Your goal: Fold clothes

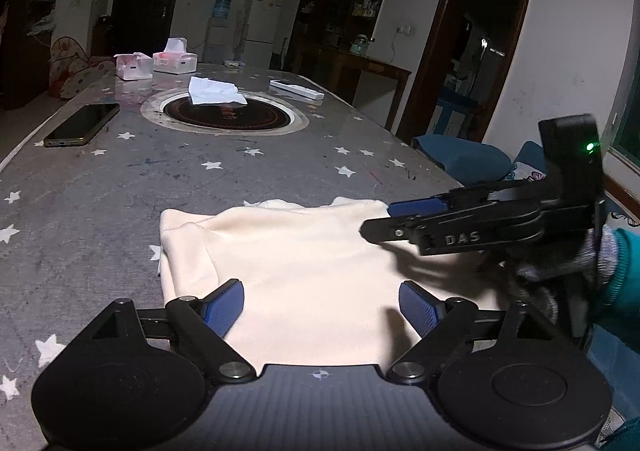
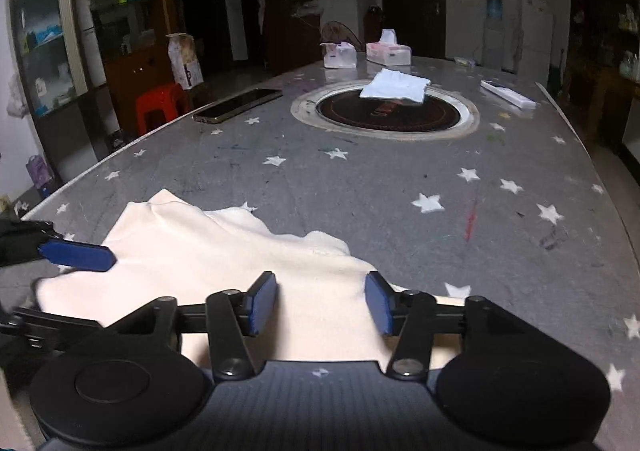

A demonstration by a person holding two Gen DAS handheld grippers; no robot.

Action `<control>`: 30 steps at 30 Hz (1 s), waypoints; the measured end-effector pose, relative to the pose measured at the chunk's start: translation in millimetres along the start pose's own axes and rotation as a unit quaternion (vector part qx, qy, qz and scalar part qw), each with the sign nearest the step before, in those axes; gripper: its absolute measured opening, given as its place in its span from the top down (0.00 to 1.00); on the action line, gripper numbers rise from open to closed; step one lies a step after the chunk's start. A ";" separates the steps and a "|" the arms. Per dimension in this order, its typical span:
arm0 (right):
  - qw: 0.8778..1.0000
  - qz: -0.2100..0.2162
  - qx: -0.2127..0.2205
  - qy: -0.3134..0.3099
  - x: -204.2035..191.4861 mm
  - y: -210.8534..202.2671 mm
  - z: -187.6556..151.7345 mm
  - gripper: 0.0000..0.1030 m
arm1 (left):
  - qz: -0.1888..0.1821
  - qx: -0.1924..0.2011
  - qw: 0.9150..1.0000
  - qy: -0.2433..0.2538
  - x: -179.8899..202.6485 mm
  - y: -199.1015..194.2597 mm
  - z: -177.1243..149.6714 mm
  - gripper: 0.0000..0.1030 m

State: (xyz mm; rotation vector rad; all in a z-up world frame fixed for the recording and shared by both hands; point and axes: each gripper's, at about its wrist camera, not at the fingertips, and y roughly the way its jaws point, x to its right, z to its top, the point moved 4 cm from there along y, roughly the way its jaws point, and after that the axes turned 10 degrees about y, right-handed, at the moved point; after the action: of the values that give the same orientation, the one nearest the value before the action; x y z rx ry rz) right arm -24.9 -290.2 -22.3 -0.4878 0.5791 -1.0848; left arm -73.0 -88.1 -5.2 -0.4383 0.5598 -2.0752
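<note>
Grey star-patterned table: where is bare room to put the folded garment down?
The grey star-patterned table is bare between the cream garment and the round black inset cooktop, and along its right side. The far end is crowded: white cloth, black phone, white remote, two tissue boxes.

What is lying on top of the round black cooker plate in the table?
A crumpled white tissue lies on the plate's far edge. The plate's printing shows faintly beside it; anything under the tissue is hidden.
</note>
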 end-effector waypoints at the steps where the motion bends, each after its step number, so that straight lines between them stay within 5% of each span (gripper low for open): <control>1: 1.000 -0.001 0.000 -0.006 -1.9 -0.1 0.9 0.45 | 0.003 0.001 1.000 -0.002 -1.5 -2.3 0.3 0.12; 19: 0.995 0.063 0.030 -0.076 -66.0 -48.9 -16.3 0.01 | 0.091 0.016 0.993 -0.078 -58.1 -43.6 -10.6 0.00; 24: 0.988 0.088 0.020 -0.127 -100.3 -46.6 -26.1 0.01 | 0.100 0.006 0.988 -0.116 -72.5 -45.8 -11.8 0.00; 30: 0.975 0.115 -0.016 -0.188 -140.4 -36.1 -39.6 0.22 | 0.096 -0.005 0.981 -0.170 -89.5 -44.2 -10.4 0.00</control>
State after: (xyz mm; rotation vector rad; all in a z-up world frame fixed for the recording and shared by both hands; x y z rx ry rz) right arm -123.9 -179.0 -1.8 -0.6207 0.3093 -0.7396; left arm -62.1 11.4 1.9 -0.7010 0.3898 -1.7642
